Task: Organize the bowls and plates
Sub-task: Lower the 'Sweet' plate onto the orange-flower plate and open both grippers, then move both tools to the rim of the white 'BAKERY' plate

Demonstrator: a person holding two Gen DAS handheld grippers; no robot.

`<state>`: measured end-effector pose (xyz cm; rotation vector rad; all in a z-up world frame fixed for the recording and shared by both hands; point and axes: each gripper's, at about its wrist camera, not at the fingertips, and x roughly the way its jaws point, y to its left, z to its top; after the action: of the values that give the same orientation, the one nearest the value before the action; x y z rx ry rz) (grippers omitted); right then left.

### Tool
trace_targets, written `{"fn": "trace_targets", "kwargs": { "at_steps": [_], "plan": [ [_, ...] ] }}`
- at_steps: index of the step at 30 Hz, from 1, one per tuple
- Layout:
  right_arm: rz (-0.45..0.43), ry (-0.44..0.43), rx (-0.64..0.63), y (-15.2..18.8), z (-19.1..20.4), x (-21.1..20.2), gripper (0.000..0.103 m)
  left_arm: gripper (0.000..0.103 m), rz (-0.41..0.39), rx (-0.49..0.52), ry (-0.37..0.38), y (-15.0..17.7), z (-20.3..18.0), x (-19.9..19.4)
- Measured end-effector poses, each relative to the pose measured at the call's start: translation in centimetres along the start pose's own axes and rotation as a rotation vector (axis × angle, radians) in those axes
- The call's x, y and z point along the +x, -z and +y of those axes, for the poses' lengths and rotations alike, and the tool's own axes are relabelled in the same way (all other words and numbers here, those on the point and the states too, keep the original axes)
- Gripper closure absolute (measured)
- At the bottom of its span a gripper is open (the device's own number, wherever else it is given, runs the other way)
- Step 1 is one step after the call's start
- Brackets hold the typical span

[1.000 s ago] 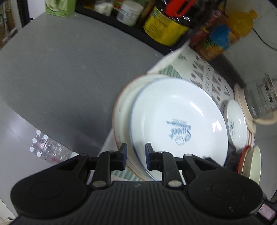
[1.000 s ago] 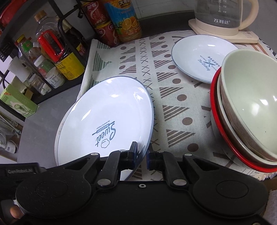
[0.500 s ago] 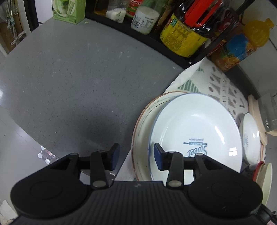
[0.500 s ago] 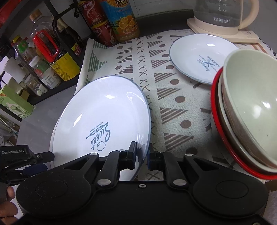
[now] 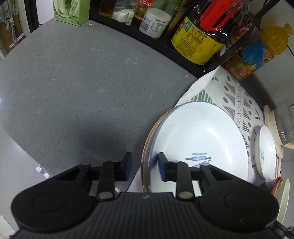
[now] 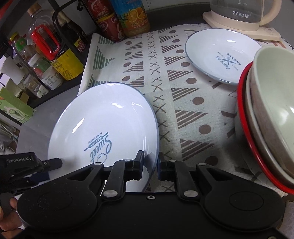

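A large white plate with blue "Sweet" print (image 6: 102,126) lies on a brown-rimmed plate (image 5: 147,147) at the left end of the patterned cloth. My right gripper (image 6: 149,165) straddles the white plate's near right rim, its jaws slightly apart, apparently still touching it. My left gripper (image 5: 144,164) is open, its jaws either side of the stack's left rim; it also shows in the right wrist view (image 6: 36,167). A smaller "Bakery" plate (image 6: 222,55) lies at the back right. A stack of bowls (image 6: 270,117) stands at the right.
A patterned cloth (image 6: 183,103) covers the counter. A glass kettle on a cream base (image 6: 244,16) stands behind the small plate. Bottles and cans (image 6: 119,20) line the back; a black rack with jars (image 5: 198,33) stands left. Grey countertop (image 5: 73,92) lies left of the cloth.
My left gripper opened and drew back to the left from the plates' rim. The white plate settled onto the brown-rimmed plate. My right gripper's jaws loosened slightly.
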<state>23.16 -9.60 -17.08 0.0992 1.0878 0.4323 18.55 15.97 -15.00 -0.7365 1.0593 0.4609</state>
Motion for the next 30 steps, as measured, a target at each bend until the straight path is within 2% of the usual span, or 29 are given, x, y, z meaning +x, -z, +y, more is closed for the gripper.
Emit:
{"fn": "trace_targets", "kwargs": {
  "at_steps": [7, 8, 10, 13, 15, 16, 18, 20, 23, 24, 30],
  "plan": [
    [0.010, 0.010, -0.007, -0.2, 0.1, 0.0, 0.087, 0.081, 0.011, 0.014, -0.017, -0.1, -0.4, -0.1],
    [0.009, 0.012, -0.009, -0.3, 0.1, -0.2, 0.083, 0.080, 0.011, 0.017, -0.024, -0.1, -0.6, -0.1],
    [-0.020, 0.026, -0.011, -0.3, 0.0, -0.6, 0.081, 0.078, 0.011, 0.023, -0.045, -0.1, -0.7, -0.6],
    [-0.026, 0.018, -0.011, -0.6, 0.0, -1.4, 0.069, 0.072, -0.005, 0.033, -0.028, 0.0, -0.9, -1.6],
    [-0.048, 0.010, -0.016, -0.8, 0.0, -2.3, 0.050, 0.064, -0.005, 0.054, -0.027, 0.1, -1.4, -2.0],
    [-0.063, 0.004, -0.015, -0.9, 0.0, -2.8, 0.045, 0.062, -0.005, 0.068, -0.024, 0.2, -1.6, -2.3],
    [-0.085, -0.001, -0.017, -1.2, 0.0, -3.6, 0.032, 0.050, -0.006, 0.090, -0.010, 0.4, -2.1, -2.7],
    [-0.108, 0.000, -0.029, -1.3, 0.1, -4.3, 0.024, 0.044, -0.005, 0.105, 0.003, 0.7, -2.5, -2.9],
    [-0.139, 0.013, -0.050, -1.2, 0.3, -5.1, 0.018, 0.033, -0.005, 0.132, 0.013, 0.7, -3.1, -3.2],
    [-0.146, 0.015, -0.052, -1.1, 0.3, -5.4, 0.014, 0.030, -0.010, 0.142, 0.012, 0.8, -3.3, -3.4],
    [-0.195, 0.018, -0.048, -0.8, 0.1, -7.1, 0.001, 0.019, -0.045, 0.150, 0.053, 0.9, -4.0, -4.9]
  ]
}}
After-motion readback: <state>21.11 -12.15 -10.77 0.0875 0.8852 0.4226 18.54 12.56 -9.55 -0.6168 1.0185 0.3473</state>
